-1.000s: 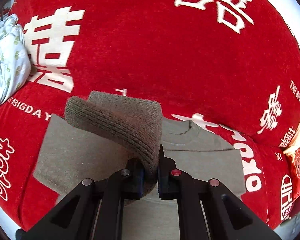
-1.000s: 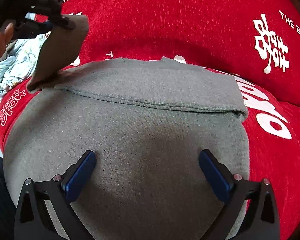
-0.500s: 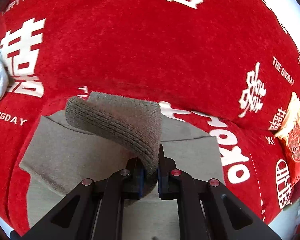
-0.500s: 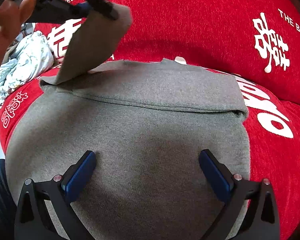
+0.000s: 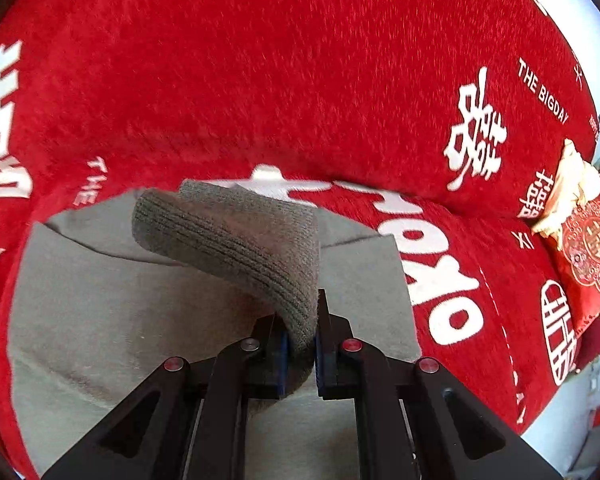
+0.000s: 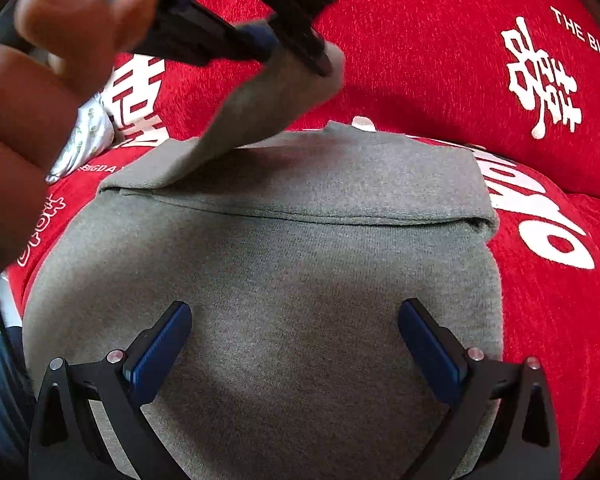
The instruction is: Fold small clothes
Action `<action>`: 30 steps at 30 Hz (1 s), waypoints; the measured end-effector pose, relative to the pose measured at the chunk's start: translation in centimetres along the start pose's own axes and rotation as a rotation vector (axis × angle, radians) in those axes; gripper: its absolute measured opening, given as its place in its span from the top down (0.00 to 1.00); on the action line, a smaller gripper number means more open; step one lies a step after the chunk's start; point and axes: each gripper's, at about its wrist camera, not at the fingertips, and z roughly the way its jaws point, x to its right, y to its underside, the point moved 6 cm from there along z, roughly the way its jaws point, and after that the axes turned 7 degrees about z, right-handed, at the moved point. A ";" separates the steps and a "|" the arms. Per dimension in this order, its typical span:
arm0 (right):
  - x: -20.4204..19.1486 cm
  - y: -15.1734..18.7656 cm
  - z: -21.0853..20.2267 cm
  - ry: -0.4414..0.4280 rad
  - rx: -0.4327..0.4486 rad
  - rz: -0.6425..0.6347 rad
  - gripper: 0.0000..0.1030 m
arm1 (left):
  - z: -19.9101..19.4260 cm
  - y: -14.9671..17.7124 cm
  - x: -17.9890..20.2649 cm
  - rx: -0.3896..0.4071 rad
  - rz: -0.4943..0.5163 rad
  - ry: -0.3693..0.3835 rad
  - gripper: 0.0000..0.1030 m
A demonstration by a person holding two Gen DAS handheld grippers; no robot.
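Red plush blanket point(image 5: 300, 80) w/ white characters and "THE BIGDAY" print covers the whole surface; grey knit sweater point(image 6: 300, 280) lies flat on it, far part already folded over into a band across the top. Red embroidered cushion point(image 5: 592, 256) sits at the right edge in left wrist view, pale floral cloth point(image 6: 88, 136) at the left in right wrist view.

Left gripper point(image 5: 300, 344): jaws together, clamped on the ribbed sleeve cuff point(image 5: 236, 240). Cuff is lifted off the sweater body, sleeve draping down to the left shoulder corner. In right wrist view the person's hand point(image 6: 40, 80) holds that gripper up top-left, blurred.

Right gripper point(image 6: 296, 344): jaws wide apart, nothing between the pads, over the near half of the sweater. Can't tell if tips touch the fabric.
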 end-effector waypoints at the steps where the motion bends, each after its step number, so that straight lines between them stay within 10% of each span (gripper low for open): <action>1: 0.0 0.0 0.0 -0.002 0.001 0.002 0.00 | 0.6 0.1 0.0 -0.012 -0.002 0.010 0.89; 11: -0.4 0.3 -0.1 0.016 0.005 -0.013 0.00 | 5.9 1.6 2.1 -0.150 0.067 0.076 0.88; 13: -0.5 0.3 -0.2 0.017 0.005 -0.014 0.00 | 6.5 1.8 2.4 -0.179 0.083 0.072 0.55; 14: -0.5 0.3 -0.2 0.016 0.006 -0.014 0.00 | 6.7 1.9 2.5 -0.190 0.084 0.070 0.23; 15: -0.5 0.3 -0.2 0.014 0.006 -0.013 0.00 | 6.5 1.9 2.5 -0.170 0.084 0.056 0.16; 25: -0.4 0.1 -0.6 0.003 0.002 -0.001 0.00 | -0.4 0.2 0.2 -0.023 0.101 0.192 0.16; 30: -1.1 -2.9 -1.1 0.045 0.041 0.034 0.00 | -4.4 1.2 -8.9 0.064 0.022 0.034 0.16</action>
